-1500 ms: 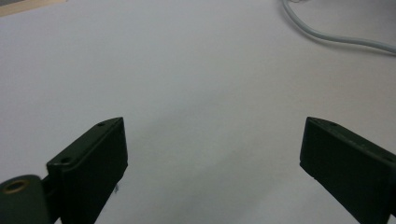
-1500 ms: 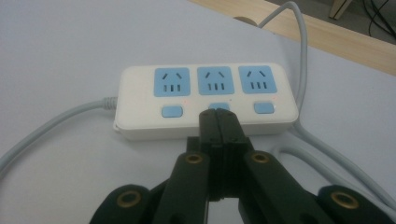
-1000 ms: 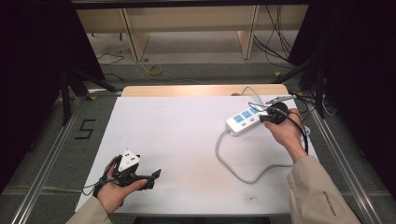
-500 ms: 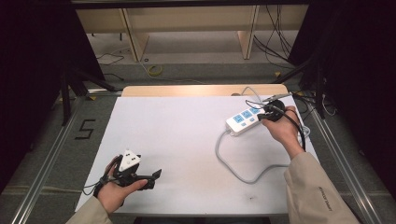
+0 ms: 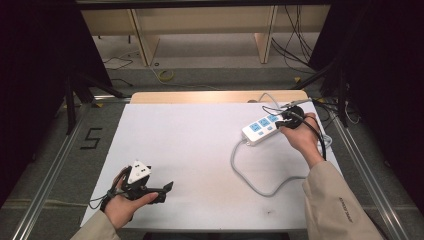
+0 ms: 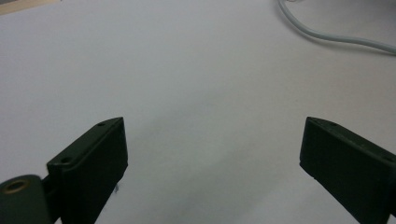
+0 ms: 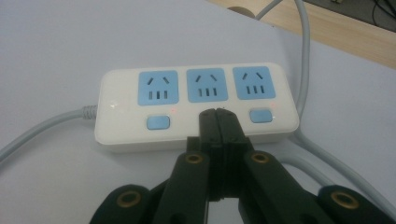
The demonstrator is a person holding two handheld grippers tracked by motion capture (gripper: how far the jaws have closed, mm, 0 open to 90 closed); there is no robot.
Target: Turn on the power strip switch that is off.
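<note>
A white power strip (image 5: 261,130) with three blue sockets lies at the right rear of the white table. In the right gripper view the strip (image 7: 196,107) fills the middle, with a blue button under each socket. My right gripper (image 7: 217,113) is shut, its joined tips over the middle button, which they hide. In the high view that gripper (image 5: 283,121) sits at the strip's right end. My left gripper (image 5: 167,187) rests near the front left of the table, and its jaws stand wide open in the left gripper view (image 6: 212,154) with nothing between them.
The strip's grey cable (image 5: 250,175) loops forward over the table (image 5: 190,145) and back toward the right hand; a stretch of the cable (image 6: 327,35) crosses the left gripper view. Black cables trail from both grippers. A wooden strip (image 5: 200,96) edges the table's rear.
The right hand has shifted only slightly at the strip's right end. The left hand has stayed put.
</note>
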